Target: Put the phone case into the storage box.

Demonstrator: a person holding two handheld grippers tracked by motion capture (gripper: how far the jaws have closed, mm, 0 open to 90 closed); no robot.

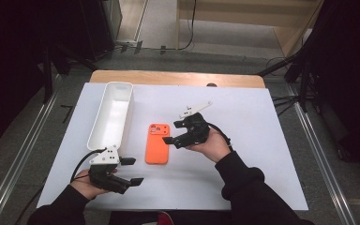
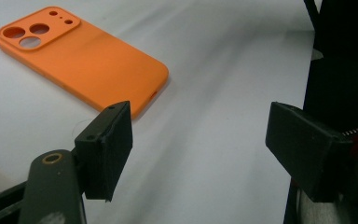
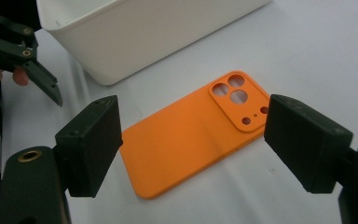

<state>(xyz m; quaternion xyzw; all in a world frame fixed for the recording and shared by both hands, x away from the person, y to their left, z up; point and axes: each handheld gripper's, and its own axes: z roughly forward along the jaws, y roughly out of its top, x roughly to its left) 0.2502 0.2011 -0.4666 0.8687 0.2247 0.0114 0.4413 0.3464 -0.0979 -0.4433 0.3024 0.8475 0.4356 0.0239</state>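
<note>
While flat on the table, orange phone case [image 3: 191, 135] just beyond spread, empty right fingers [image 3: 88, 144].

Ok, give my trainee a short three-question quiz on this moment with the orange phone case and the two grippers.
1. True or false: the orange phone case lies inside the white bin.
2. Which gripper is nearer the case's camera-cutout end: A) left gripper B) right gripper?
3. Fill in: the case lies flat with its camera cutouts at the ___ end from the person.

Key
1. False: it lies on the white table cover, just right of the bin and apart from it.
2. B: it sits beside that end, jaws apart with nothing between the pads; the left gripper waits, also open, near the case's bottom end.
3. Far.
</note>
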